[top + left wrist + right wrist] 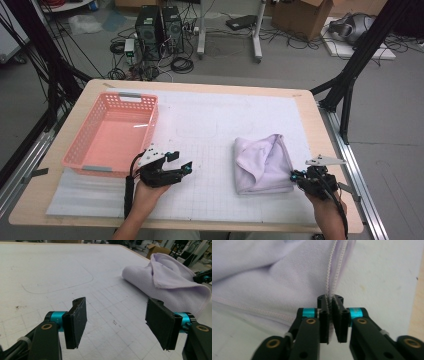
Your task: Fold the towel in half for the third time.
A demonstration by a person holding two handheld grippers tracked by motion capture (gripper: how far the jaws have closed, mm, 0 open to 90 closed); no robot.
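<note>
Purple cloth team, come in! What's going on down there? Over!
Right gripper shut on purple cloth, pinching its stitched edge. Left gripper open, holding nothing, on the mat. Pink basket off to the side, nothing blocking.

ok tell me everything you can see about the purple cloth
The purple cloth is a soft, pale lilac towel of fleecy fabric with stitched hems, folded into a loose, rumpled bundle. It lies flat on the white gridded mat, toward the table's right side, well apart from the pink basket. The right gripper is shut on its hemmed edges at the near right corner.
</note>
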